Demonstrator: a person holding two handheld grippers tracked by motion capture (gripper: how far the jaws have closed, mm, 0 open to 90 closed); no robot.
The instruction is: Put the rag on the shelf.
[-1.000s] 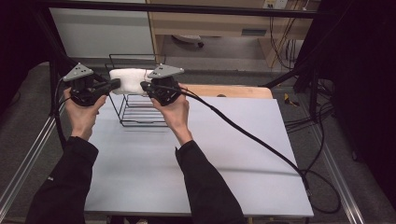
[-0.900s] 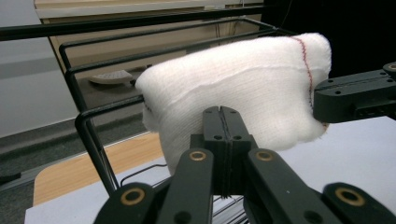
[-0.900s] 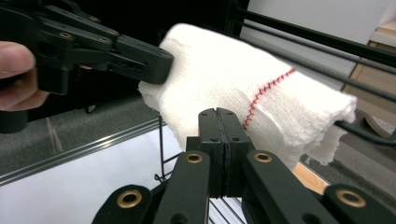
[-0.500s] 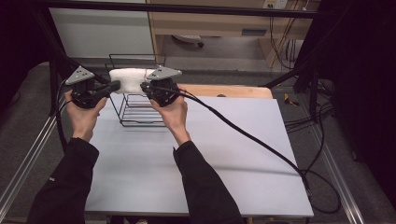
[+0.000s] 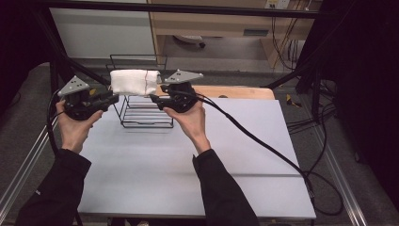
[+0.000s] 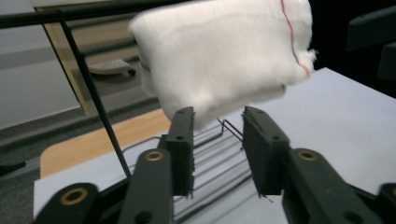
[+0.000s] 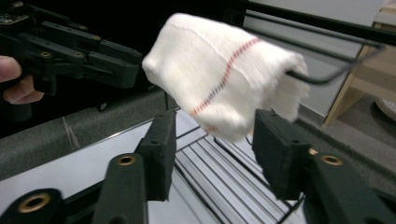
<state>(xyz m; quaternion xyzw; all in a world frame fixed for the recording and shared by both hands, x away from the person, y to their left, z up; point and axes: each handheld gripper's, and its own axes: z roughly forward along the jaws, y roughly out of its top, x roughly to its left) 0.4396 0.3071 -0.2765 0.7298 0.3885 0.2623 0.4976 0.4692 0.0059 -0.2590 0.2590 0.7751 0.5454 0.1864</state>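
Both tools' jaws just opened off folded white towel (image 5: 134,81), red-stitched, over wire rack (image 5: 141,110), left tool (image 5: 112,98), right tool (image 5: 155,97).

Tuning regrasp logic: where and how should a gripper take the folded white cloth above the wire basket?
Grip the folded white cloth with a red stitched line at either short end, coming in level from the side. It lies long and bulky across the top of the black wire basket, ends overhanging, so the ends are likely easiest. The left gripper and right gripper flank it, jaws just opened, nothing pinched.
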